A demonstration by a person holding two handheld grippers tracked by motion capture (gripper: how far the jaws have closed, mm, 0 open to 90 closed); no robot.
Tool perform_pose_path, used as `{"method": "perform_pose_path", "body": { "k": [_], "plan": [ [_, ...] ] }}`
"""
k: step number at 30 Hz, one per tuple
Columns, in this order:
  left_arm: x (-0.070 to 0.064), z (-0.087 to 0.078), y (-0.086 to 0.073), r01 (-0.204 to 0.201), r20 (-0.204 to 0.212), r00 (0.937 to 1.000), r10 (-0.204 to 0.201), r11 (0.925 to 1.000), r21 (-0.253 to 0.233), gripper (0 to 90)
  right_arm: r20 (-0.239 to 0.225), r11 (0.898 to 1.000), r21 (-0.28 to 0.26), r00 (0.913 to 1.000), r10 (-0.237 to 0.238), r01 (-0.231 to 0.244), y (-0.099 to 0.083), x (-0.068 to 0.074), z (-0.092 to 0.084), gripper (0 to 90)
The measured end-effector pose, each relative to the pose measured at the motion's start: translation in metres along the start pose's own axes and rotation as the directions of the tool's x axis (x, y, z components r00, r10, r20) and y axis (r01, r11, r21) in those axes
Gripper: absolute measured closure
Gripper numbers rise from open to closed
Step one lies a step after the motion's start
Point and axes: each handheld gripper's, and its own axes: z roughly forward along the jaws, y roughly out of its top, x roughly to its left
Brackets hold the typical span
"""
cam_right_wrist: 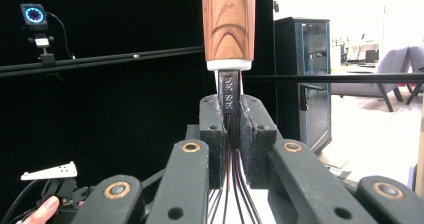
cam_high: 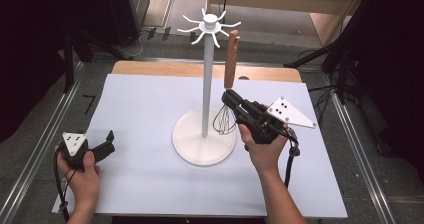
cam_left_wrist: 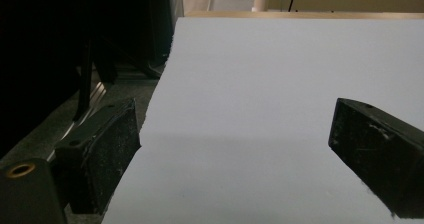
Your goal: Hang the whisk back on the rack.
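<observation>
right gripper (cam_high: 229, 97): i'm pinching the whisk (cam_high: 229, 79) at its metal neck, just below the wooden handle; in the right gripper view the jaws are pressing on the neck from both sides, wires running down between them.
whisk position: i'm holding it upright, handle up, wire head hanging over the stand's round base, just right of the pole, near the tabletop's middle.
stand (cam_high: 205, 84): white hook stand; its hooks are sitting at the top, handle tip is reaching close to one on the right.
left gripper (cam_high: 102, 145): i'm resting it near the tabletop's left edge, jaws spread wide, holding nothing.
done: whisk is gripped and lifted, i judge.
left: handle end is not looking hooked yet; can't tell for sure from here. i'm guessing hang, then release.
</observation>
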Motion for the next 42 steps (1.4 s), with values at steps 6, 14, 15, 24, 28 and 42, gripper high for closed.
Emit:
{"method": "perform_pose_path", "body": {
  "k": [6,14,15,24,28,42],
  "plan": [
    [0.000,0.000,0.000,0.001,-0.002,1.0000,-0.001,1.0000,0.000,6.7,-0.002,1.000,-0.003,1.0000,0.002,-0.002,-0.001,-0.001,0.001,82.9],
    [0.000,0.000,0.000,0.001,0.000,1.0000,-0.001,1.0000,0.000,6.7,-0.001,1.000,-0.002,0.9998,0.018,-0.018,-0.002,-0.004,0.002,77.3],
    [0.000,0.000,0.000,0.002,-0.001,1.0000,-0.002,1.0000,0.000,6.7,-0.003,1.000,-0.003,0.9998,0.020,-0.020,-0.002,-0.004,0.002,77.2],
    [0.000,0.000,0.000,0.005,0.000,1.0000,-0.005,1.0000,0.000,6.7,0.006,1.000,0.009,0.9999,0.015,-0.015,-0.004,-0.004,0.003,70.2],
    [0.000,0.000,0.000,0.005,0.001,1.0000,-0.005,1.0000,0.002,6.7,0.008,1.000,0.008,0.9999,0.013,-0.013,-0.005,-0.004,0.002,68.4],
    [0.001,0.002,0.001,0.007,0.005,1.0000,-0.007,0.9998,0.020,6.6,0.108,0.998,0.035,0.9929,-0.050,0.047,-0.012,-0.012,-0.001,48.5]
  ]
}}
